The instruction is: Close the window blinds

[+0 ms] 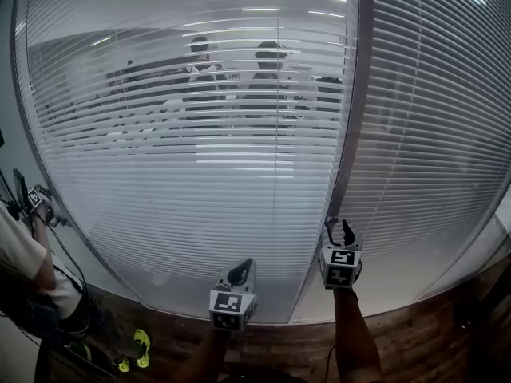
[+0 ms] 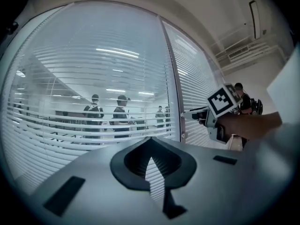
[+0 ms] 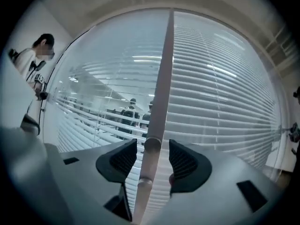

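The blinds (image 1: 184, 134) on the left pane are not shut in their upper half, because I see people through the slats. So I judge the step in hand is turning the tilt wand (image 3: 149, 165), which hangs by the frame between the two panes. My right tool (image 3: 152, 159) stands wide open with the wand between its jaws but not gripped, so next it must close and twist; my left tool (image 2: 151, 159) is closed, empty, just beside.

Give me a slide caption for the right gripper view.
Right gripper, jaws open, straddles the blind wand without gripping; slatted blinds fill the window behind.
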Demonstrator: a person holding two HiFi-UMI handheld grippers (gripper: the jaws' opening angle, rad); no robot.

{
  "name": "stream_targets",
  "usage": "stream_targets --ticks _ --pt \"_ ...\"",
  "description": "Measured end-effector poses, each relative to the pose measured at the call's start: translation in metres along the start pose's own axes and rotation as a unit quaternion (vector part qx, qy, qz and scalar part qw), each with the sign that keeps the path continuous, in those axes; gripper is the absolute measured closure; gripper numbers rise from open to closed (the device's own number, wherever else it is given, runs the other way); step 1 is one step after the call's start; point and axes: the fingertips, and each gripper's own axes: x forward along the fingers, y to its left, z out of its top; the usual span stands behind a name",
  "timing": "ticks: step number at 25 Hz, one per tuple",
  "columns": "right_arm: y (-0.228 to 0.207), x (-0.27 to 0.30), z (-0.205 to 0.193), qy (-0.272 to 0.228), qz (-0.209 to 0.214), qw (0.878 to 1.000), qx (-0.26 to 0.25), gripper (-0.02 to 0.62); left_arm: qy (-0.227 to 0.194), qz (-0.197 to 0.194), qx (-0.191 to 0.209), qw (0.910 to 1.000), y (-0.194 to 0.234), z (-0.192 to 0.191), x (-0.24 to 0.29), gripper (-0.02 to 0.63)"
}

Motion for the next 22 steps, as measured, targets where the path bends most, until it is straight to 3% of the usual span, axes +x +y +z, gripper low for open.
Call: stream_targets --ticks 6,7,9,18,22 --pt "-0.006 0.015 -0.008 0.001 0.004 0.999 0.040 0.404 -0.010 -0.011 0.010 0.9998 -0.007 -0.003 0.005 0.606" --pt "-0.007 0.016 -0.006 -0.001 0.003 0.999 0.043 0.461 -0.010 -0.010 0.011 0.9998 -0.006 -0.002 0.006 0.606" --pt "-0.008 0.018 -0.003 -0.006 0.003 0.999 0.048 0.466 -0.011 -0.007 0.010 0.9999 -0.005 0.000 0.006 0.606" --pt "-0.007 0.017 -0.004 0.000 0.009 0.999 0.045 0.468 -0.009 -0.005 0.005 0.9999 -0.003 -0.003 0.006 0.606" --pt "-0.006 0.014 -0.004 0.012 0.007 1.000 0.006 0.469 -0.006 -0.005 0.000 1.0000 -0.002 -0.005 0.005 0.606"
